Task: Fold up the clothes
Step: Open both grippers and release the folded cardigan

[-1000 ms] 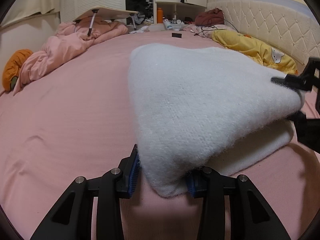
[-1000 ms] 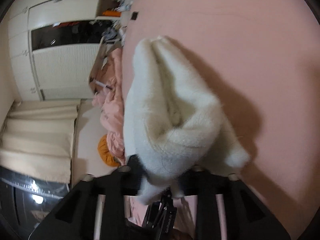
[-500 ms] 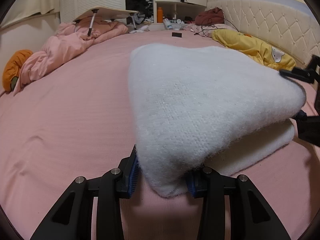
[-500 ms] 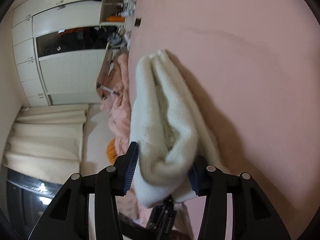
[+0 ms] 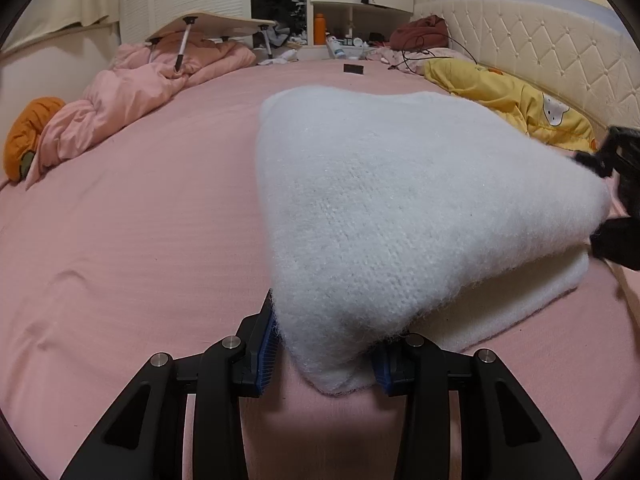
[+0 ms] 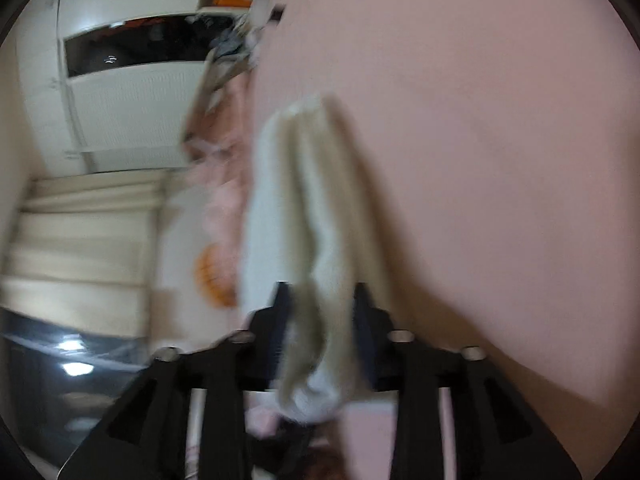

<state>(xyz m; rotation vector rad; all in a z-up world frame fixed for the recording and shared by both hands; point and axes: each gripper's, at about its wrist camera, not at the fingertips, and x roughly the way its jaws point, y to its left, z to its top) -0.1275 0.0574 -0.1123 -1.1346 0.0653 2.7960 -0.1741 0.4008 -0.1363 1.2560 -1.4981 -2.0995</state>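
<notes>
A fluffy white knitted sweater [image 5: 400, 184] lies folded in layers on the pink bed sheet [image 5: 140, 220]. My left gripper [image 5: 324, 356] is shut on its near corner and holds it slightly raised. My right gripper [image 6: 320, 332] grips the other corner of the sweater [image 6: 296, 200], with the fabric between its fingers; this view is blurred by motion. The right gripper also shows at the right edge of the left wrist view [image 5: 616, 196].
A crumpled pink duvet [image 5: 132, 92] with a folding tray table [image 5: 208, 28] lies at the back left, next to an orange plush [image 5: 30, 140]. A yellow blanket [image 5: 516, 96] lies by the quilted headboard [image 5: 560, 44]. A wardrobe and cluttered shelves stand behind.
My right gripper has closed tighter on the sweater's corner and moves fast, blurring its view. The sweater's top layer has settled slightly lower. My left gripper holds still.
</notes>
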